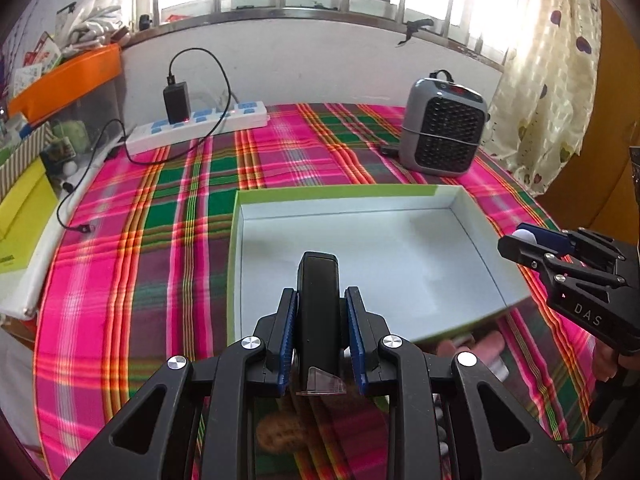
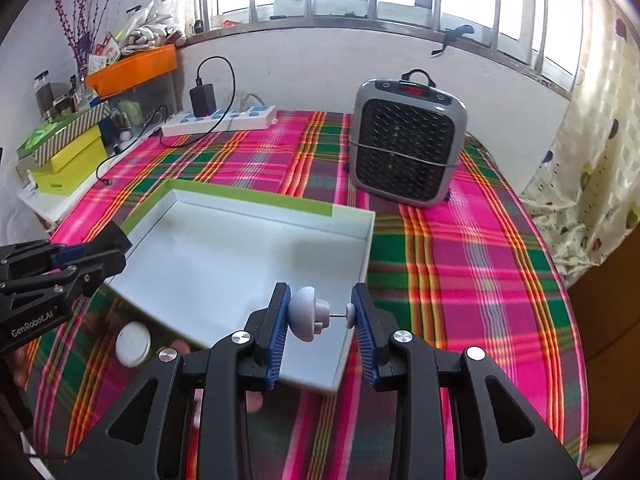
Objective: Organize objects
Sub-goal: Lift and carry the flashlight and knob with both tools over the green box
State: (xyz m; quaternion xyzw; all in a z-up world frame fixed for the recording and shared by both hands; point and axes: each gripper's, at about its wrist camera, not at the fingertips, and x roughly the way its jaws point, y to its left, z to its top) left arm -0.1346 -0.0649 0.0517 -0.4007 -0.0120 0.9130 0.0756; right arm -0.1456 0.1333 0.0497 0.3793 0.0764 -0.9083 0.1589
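Your left hand-held gripper [image 1: 320,334] clamps a black lighter [image 1: 318,312], long axis pointing ahead over the open box [image 1: 472,216]; your right hand-held gripper [image 2: 320,316] pinches a white pin-like knob [image 2: 308,314] above its near corner.

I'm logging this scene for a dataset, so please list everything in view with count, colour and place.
box: 1, green outside, white inside, mid-table
black device: 1, in left gripper
white pin piece: 1, in right gripper
white disc: 1, near the box
heater: 1, grey-black, back right
power strip: 1, white-blue, back left
charger: 1, black, on power strip
tablecloth: 1, pink-green plaid
left gripper: black, blue pads, shut
right gripper: same, shut
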